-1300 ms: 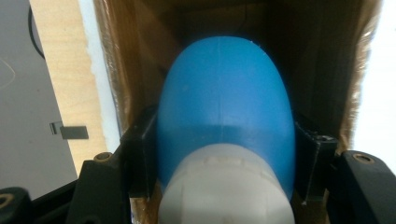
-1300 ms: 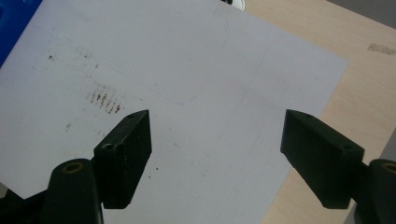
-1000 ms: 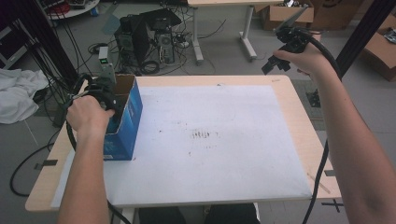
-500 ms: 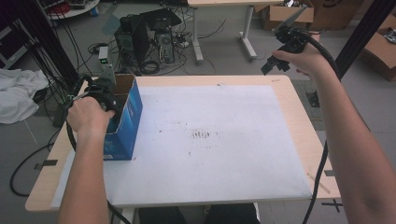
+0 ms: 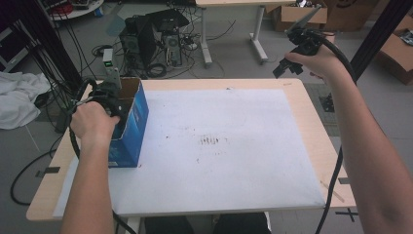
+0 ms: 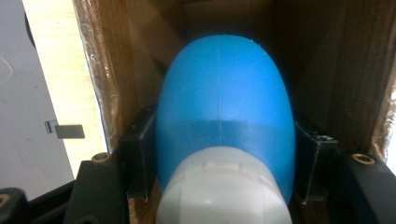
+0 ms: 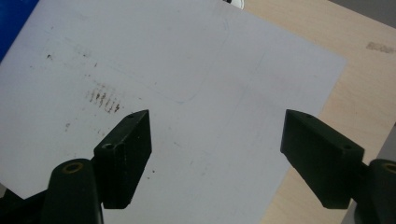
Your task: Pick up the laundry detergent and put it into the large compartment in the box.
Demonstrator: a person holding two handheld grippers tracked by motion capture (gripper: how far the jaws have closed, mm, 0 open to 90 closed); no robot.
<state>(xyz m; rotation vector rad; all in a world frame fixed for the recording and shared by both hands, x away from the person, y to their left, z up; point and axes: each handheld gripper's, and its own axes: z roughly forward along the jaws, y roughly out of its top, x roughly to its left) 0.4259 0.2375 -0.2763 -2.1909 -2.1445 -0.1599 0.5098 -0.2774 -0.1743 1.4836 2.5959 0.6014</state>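
A blue cardboard box (image 5: pixel 130 122) stands open-topped at the table's left edge. My left gripper (image 5: pixel 110 95) reaches down into it, with the hand covering most of it. In the left gripper view, my left gripper (image 6: pixel 224 144) is shut on a rounded blue object with a white end (image 6: pixel 224 93), its pads pressing on both sides. The box's brown inner walls (image 6: pixel 116 65) surround it. My right gripper (image 5: pixel 281 69) is held in the air over the table's far right corner. In the right gripper view, my right gripper (image 7: pixel 217 140) is open and empty above the white sheet (image 7: pixel 163 65).
A white sheet (image 5: pixel 219 146) with small dark marks covers most of the wooden table (image 5: pixel 319 131). Computer towers and cables (image 5: pixel 156 39) sit on the floor beyond the far edge. Cardboard boxes (image 5: pixel 394 48) stand at the back right.
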